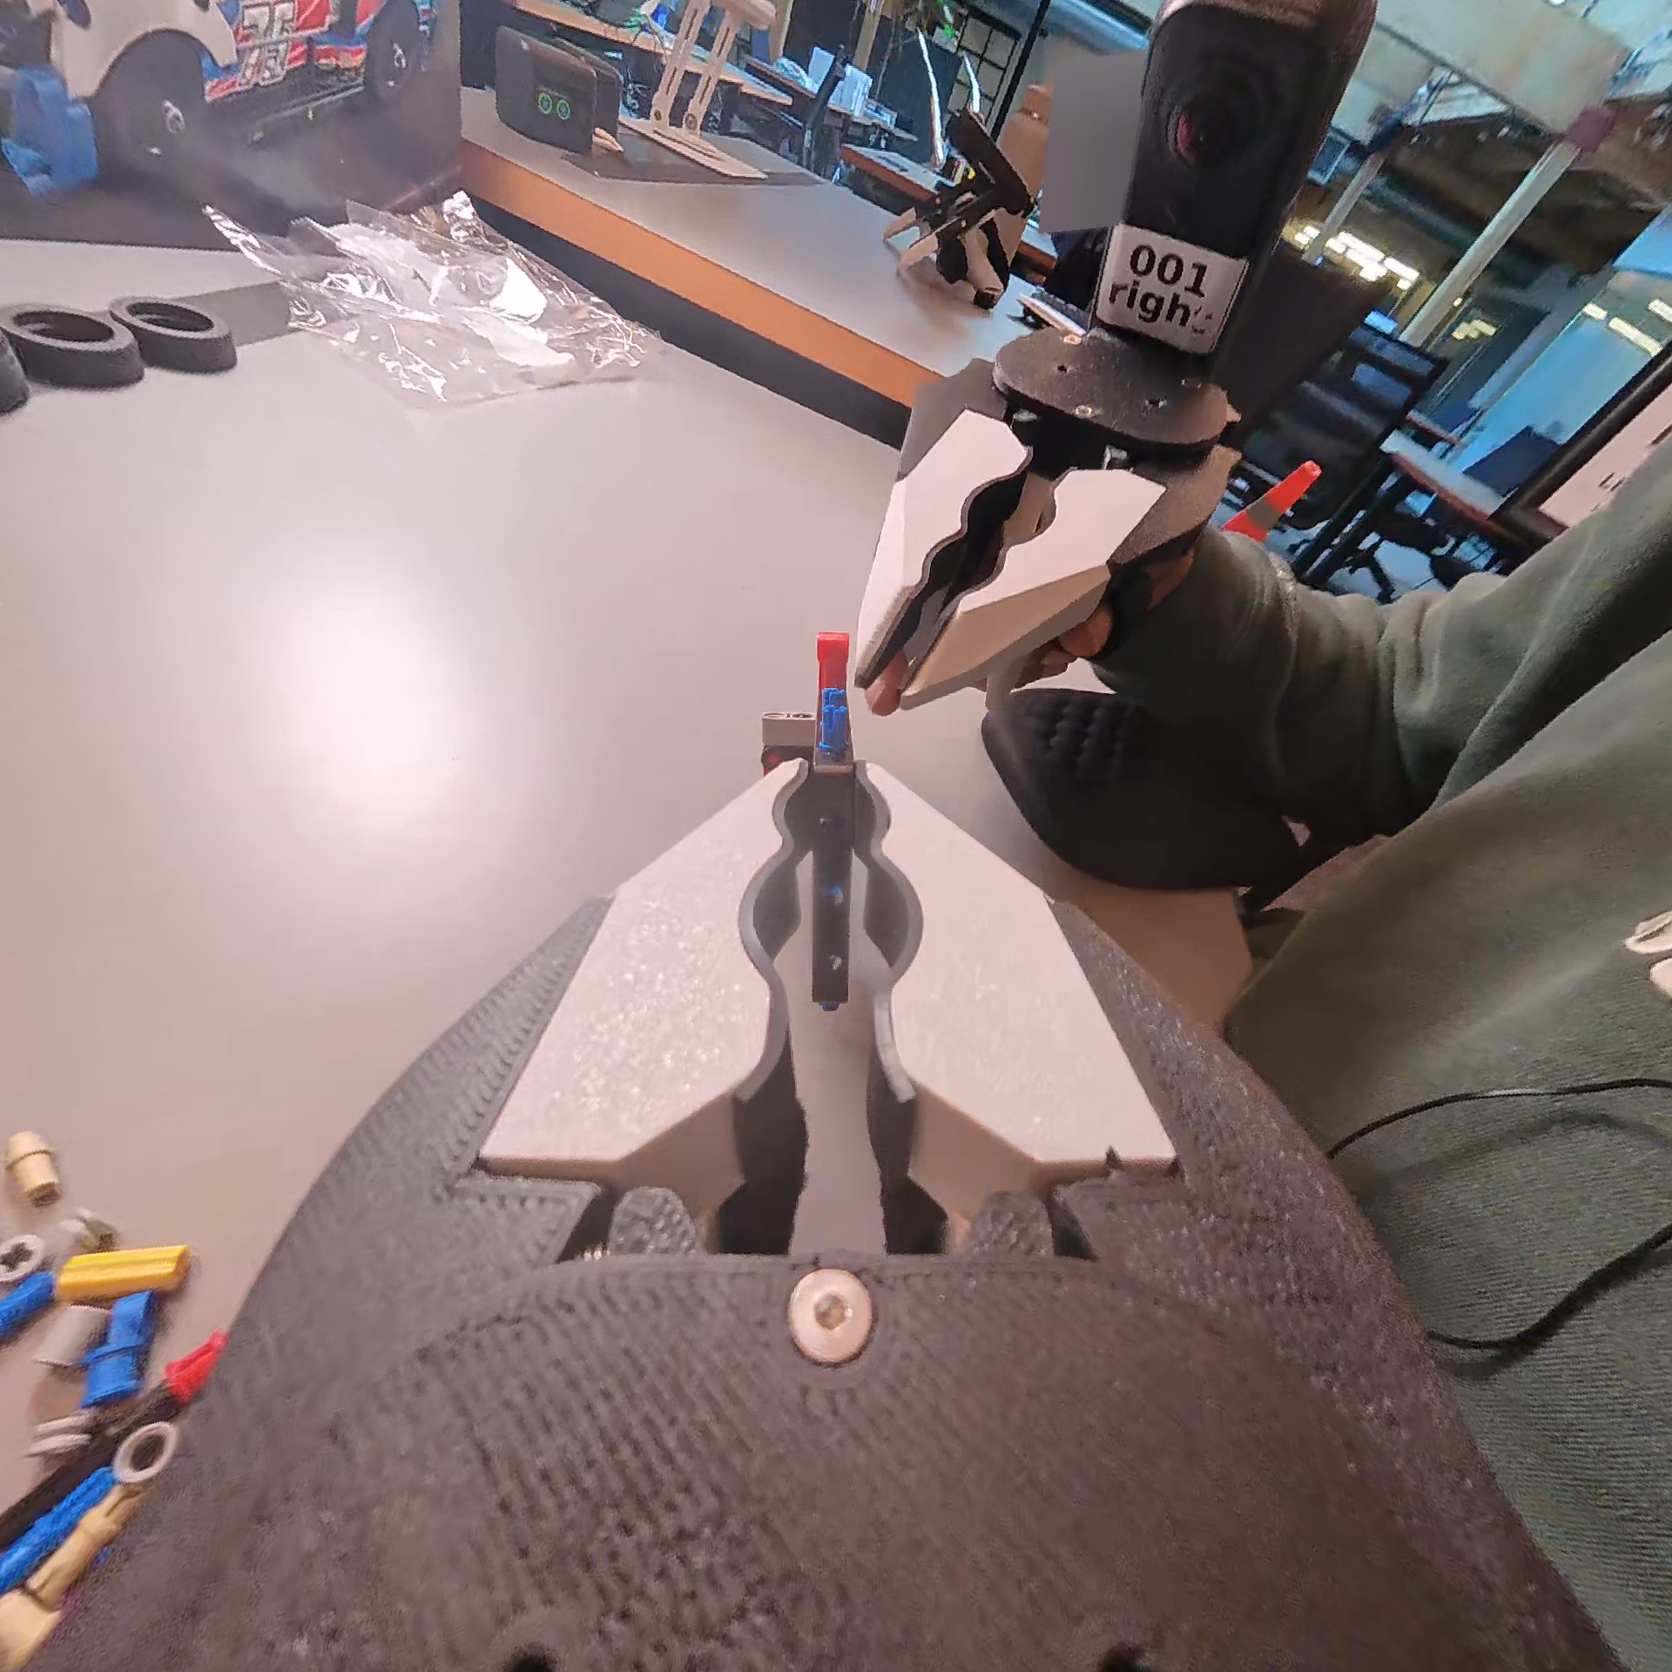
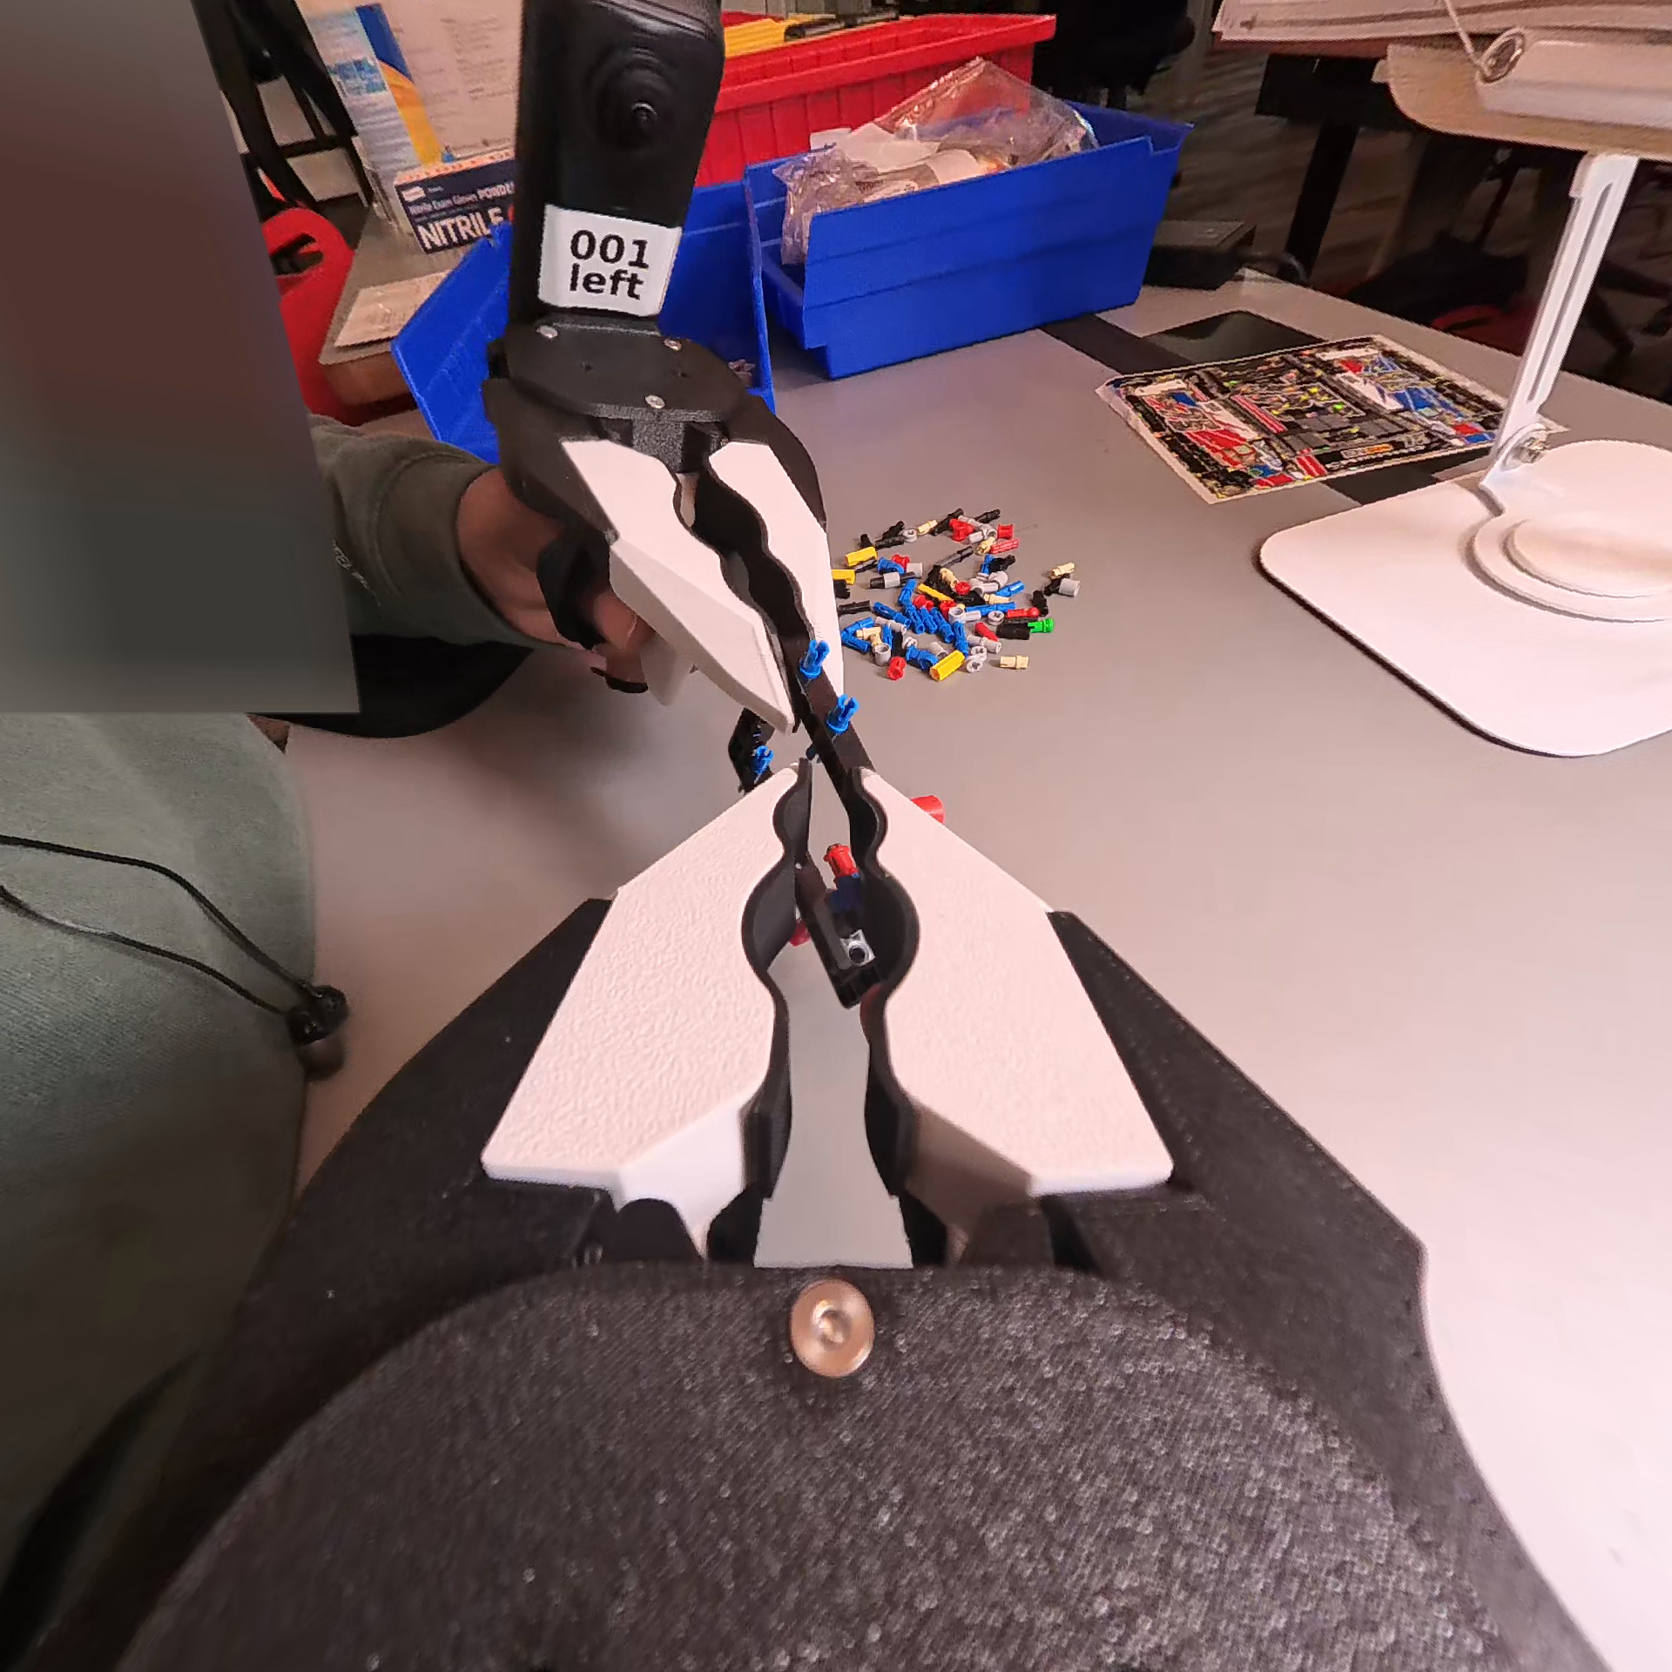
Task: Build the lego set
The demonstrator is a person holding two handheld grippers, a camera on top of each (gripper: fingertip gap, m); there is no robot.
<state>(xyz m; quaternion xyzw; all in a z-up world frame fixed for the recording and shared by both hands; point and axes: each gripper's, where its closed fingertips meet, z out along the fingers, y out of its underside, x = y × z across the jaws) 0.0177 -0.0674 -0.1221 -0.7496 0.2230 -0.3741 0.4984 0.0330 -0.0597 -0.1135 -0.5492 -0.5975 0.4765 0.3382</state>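
Black beam (image 1: 832, 891): a long black lego piece studded with blue pins, up off the tabletop (image 1: 362, 633), pinched in the left tool (image 1: 831, 769).
Left tool: narrow, jaws clamped on the beam's length.
Far end of beam: a red peg (image 1: 832, 659) and a grey connector (image 1: 785, 726) stick out past the tips.
Right tool (image 2: 828, 778): narrow too, jaws closed around the same beam's end, in the right wrist view.
Loose parts (image 2: 950, 602): a bright heap on the tabletop beyond the beam.
Sticker sheet (image 2: 1303, 412): farther out than the heap, beside a white stand base (image 2: 1493, 597).
Blue bins (image 2: 977, 244): behind the heap, at the tabletop's edge.
Tyres (image 1: 127, 339): black, well away from the beam, near clear plastic bags (image 1: 434, 299).
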